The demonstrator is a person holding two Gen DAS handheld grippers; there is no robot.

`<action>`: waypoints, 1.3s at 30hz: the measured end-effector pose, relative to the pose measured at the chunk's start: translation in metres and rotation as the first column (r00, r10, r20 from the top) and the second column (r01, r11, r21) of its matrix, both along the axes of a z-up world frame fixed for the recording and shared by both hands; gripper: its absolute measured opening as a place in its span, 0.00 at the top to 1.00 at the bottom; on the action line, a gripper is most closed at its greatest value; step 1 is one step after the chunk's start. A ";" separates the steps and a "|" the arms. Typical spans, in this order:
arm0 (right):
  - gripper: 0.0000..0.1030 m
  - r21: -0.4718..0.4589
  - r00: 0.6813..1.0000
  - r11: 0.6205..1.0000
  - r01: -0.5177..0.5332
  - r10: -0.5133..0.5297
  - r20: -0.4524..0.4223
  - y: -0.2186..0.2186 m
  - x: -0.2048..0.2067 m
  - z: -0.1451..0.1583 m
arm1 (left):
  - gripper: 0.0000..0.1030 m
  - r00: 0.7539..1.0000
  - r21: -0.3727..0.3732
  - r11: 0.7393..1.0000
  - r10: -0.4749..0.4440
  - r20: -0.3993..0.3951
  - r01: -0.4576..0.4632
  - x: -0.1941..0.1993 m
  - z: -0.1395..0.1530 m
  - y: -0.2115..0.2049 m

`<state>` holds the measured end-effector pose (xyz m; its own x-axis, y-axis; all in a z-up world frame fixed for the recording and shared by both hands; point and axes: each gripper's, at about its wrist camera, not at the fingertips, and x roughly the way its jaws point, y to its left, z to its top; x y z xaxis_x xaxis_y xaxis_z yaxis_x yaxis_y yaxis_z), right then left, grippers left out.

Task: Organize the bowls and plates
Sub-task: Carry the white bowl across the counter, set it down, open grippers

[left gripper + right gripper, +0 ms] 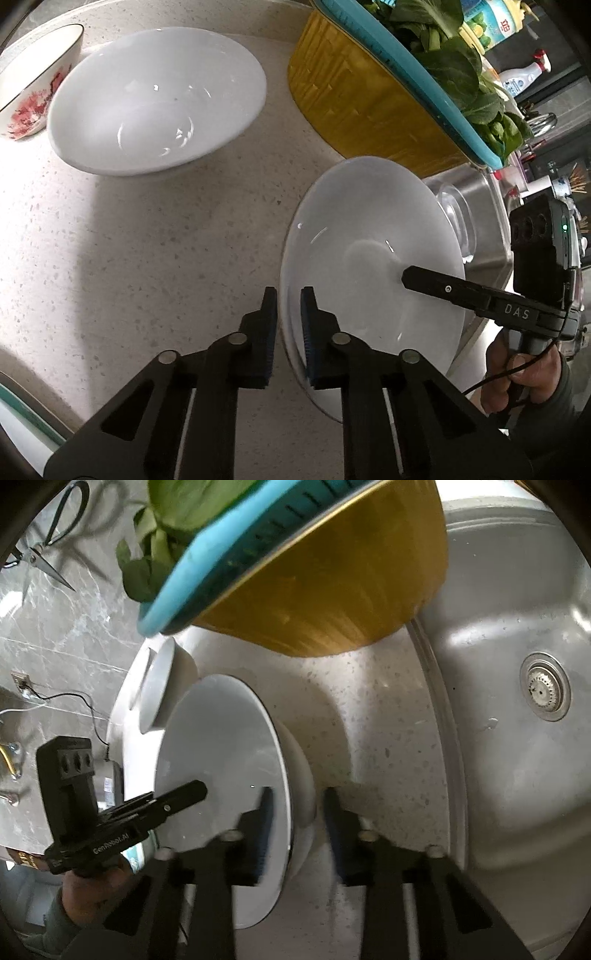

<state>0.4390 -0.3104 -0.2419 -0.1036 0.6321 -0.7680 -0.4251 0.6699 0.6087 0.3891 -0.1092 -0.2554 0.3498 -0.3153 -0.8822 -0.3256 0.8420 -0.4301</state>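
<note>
Left wrist view: left gripper (289,295) clenched on white bowl (369,258) rim, 6 o'clock; right gripper (404,275) apparently clamps opposite rim, steadying bowl on counter (147,240) near sink (517,627).

A pale speckled countertop (147,240) is lit unevenly (a shadow falls across its left part). A steel sink (517,609) is set at its right, and grey marbled tiles (74,627) are seen on the far wall.
</note>
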 end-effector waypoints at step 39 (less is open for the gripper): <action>0.83 -0.035 0.994 0.996 -0.082 0.080 -0.077 -0.011 -0.069 0.008 | 0.90 0.999 -0.047 0.998 0.040 -0.030 -0.042 -0.114 0.014 -0.029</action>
<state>0.3698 -0.3209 -0.2339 -0.2120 0.5897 -0.7793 -0.4326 0.6584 0.6159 0.2746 -0.1383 -0.2414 0.3380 -0.3430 -0.8764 -0.3722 0.8066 -0.4592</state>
